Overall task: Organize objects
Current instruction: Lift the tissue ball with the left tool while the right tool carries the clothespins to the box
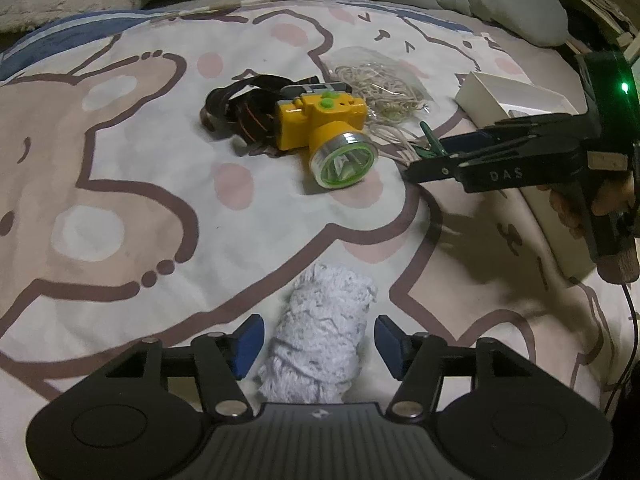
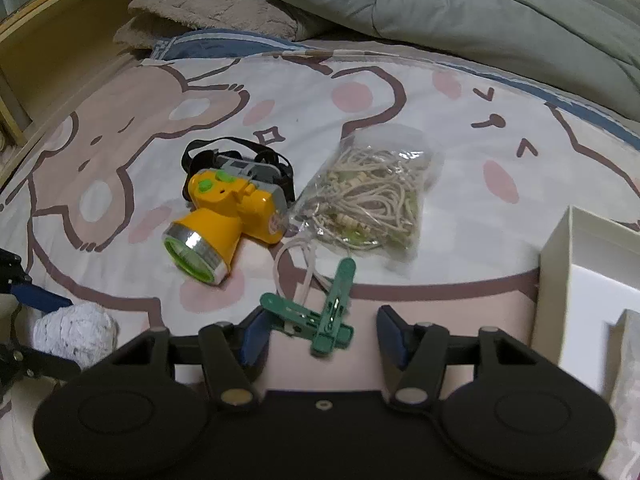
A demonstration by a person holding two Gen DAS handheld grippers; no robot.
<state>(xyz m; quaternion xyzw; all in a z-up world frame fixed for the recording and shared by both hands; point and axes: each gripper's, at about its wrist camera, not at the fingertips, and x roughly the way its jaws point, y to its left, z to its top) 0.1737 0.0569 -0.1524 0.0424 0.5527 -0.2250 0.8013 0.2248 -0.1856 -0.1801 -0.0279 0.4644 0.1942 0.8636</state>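
A white knitted bundle (image 1: 320, 332) lies on the cartoon bedsheet (image 1: 120, 184) between the blue pads of my left gripper (image 1: 319, 344), which is open with a gap on each side. Two crossed green clothes pegs (image 2: 328, 316) lie between the fingers of my right gripper (image 2: 325, 336), also open. In the left wrist view the right gripper (image 1: 426, 158) comes in from the right over the pegs (image 1: 430, 138). A yellow headlamp (image 1: 320, 120) (image 2: 228, 208) with black straps lies mid-bed. Beside it is a clear bag of beige cords (image 1: 384, 88) (image 2: 372, 196).
An open white box (image 2: 592, 260) (image 1: 512, 96) sits at the right edge of the bed. A grey-green duvet (image 2: 440, 12) and a fluffy pillow (image 2: 212, 12) lie along the back. A wooden bed frame (image 2: 60, 32) stands at far left. A loose cord loop (image 2: 296, 264) trails from the bag.
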